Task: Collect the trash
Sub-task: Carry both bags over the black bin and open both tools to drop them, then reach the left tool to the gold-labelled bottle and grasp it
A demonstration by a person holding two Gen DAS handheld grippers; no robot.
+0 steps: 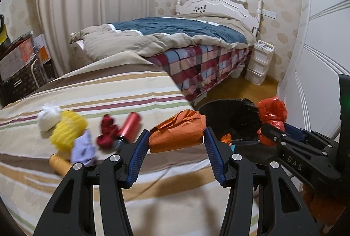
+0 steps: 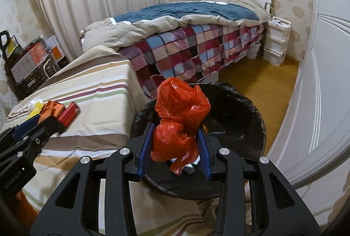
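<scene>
My left gripper (image 1: 177, 144) is shut on a crumpled orange paper bag (image 1: 177, 131) and holds it just above the striped table (image 1: 131, 91). My right gripper (image 2: 175, 146) is shut on a crumpled red plastic bag (image 2: 179, 113) and holds it over the black-lined trash bin (image 2: 240, 109). In the left wrist view the right gripper (image 1: 282, 128) with the red bag (image 1: 271, 113) sits at the right, above the bin (image 1: 221, 111). Left on the table lie a red can (image 1: 131, 126), a dark red wad (image 1: 108, 133), a yellow foam net (image 1: 69, 128), a white wad (image 1: 48, 117), a lilac scrap (image 1: 84, 148) and a yellow tube (image 1: 59, 163).
A bed (image 2: 196, 39) with a plaid cover stands behind the table and bin. White plastic drawers (image 2: 275, 41) stand by the headboard. Boxes on a rack (image 2: 30, 60) are at the far left. A white wardrobe door (image 2: 323, 82) runs along the right, close to the bin.
</scene>
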